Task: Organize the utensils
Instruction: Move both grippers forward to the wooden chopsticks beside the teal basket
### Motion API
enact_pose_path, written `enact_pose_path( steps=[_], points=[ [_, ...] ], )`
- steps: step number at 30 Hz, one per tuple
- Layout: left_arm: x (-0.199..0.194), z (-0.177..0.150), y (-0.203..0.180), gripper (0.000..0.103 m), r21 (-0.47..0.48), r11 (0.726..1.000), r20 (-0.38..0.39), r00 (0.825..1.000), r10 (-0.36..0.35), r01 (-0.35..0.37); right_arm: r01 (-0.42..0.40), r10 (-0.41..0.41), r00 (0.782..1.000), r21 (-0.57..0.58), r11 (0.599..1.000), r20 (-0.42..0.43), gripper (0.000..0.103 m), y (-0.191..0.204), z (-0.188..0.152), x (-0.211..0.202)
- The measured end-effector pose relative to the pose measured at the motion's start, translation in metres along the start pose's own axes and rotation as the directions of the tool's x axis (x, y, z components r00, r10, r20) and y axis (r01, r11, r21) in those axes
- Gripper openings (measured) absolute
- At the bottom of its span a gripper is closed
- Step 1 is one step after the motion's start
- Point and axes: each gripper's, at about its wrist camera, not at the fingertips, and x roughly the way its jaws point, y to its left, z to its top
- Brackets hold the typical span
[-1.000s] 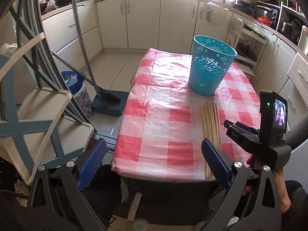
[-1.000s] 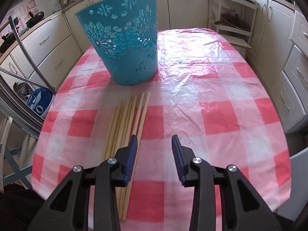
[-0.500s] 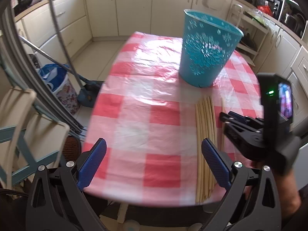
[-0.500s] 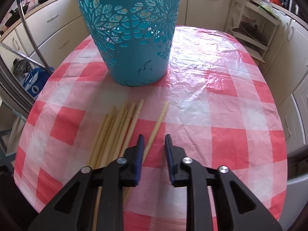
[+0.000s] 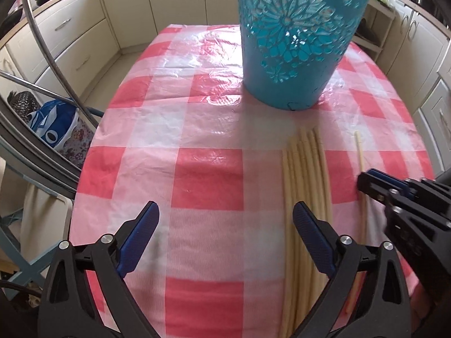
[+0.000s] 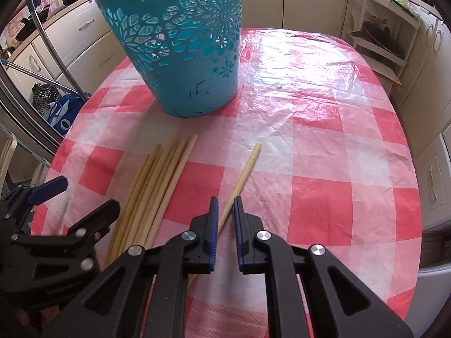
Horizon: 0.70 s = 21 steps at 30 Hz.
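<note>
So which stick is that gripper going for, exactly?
Find the teal basket on the checked table. In front of it lies a bundle of chopsticks. The one you want is the single chopstick lying apart to their right, its near end between the closing right gripper.

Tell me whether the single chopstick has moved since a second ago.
Yes. The chopstick between the right gripper's closing jaws has swung right, away from the bundle.
</note>
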Motion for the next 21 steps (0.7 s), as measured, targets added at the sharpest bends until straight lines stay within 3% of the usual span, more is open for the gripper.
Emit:
enact_pose_path(
  steps=[13,17,19,21],
  points=[
    [0.011,0.006,-0.01,0.091,0.052,0.999,-0.005,1.0,0.012,-0.012,-0.025,0.025,1.0,0.007,1.0,-0.016,0.012,-0.005,-0.003,-0.003],
    [0.009,0.008,-0.01,0.078,0.059,0.998,0.015,1.0,-0.017,0.016,-0.024,0.024,1.0,0.005,1.0,-0.019,0.012,-0.005,-0.002,-0.003],
    [0.008,0.008,-0.013,0.066,0.076,0.996,0.027,0.999,-0.036,0.034,-0.023,0.023,1.0,0.006,1.0,-0.02,0.012,-0.005,-0.002,-0.003],
    [0.006,0.009,-0.018,0.046,0.1,0.993,0.038,0.997,-0.06,0.056,-0.021,0.021,1.0,0.005,1.0,-0.022,0.012,-0.005,-0.002,-0.003]
  ],
)
